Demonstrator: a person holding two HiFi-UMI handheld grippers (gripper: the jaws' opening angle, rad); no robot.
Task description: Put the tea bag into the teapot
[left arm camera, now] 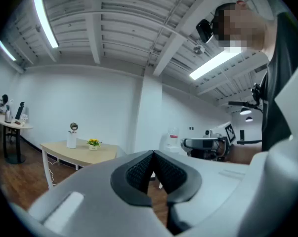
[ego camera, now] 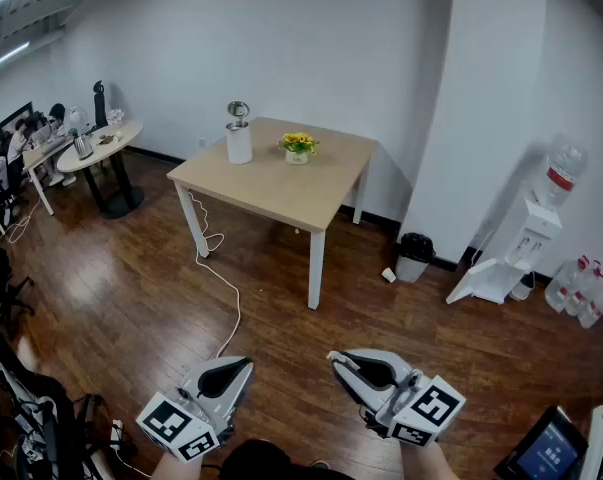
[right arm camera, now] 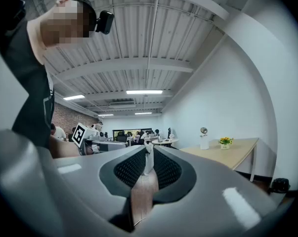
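The white teapot (ego camera: 239, 140) stands with its lid tipped up at the back left of a light wooden table (ego camera: 281, 193), far ahead of me. It is small in the left gripper view (left arm camera: 71, 139) and in the right gripper view (right arm camera: 203, 141). Both grippers hang low over the wooden floor, far from the table. My left gripper (ego camera: 243, 365) (left arm camera: 152, 154) is shut with nothing in it. The jaws of my right gripper (ego camera: 333, 358) (right arm camera: 148, 149) are closed on a small white piece, seemingly the tea bag (right arm camera: 148, 161), which is hidden in the head view.
A small pot of yellow flowers (ego camera: 298, 148) sits beside the teapot. A white cable (ego camera: 226, 288) trails on the floor from the table. A black bin (ego camera: 414, 253) and a water dispenser (ego camera: 531, 238) stand at the right wall. People sit at desks beside a round table (ego camera: 101, 148) at left.
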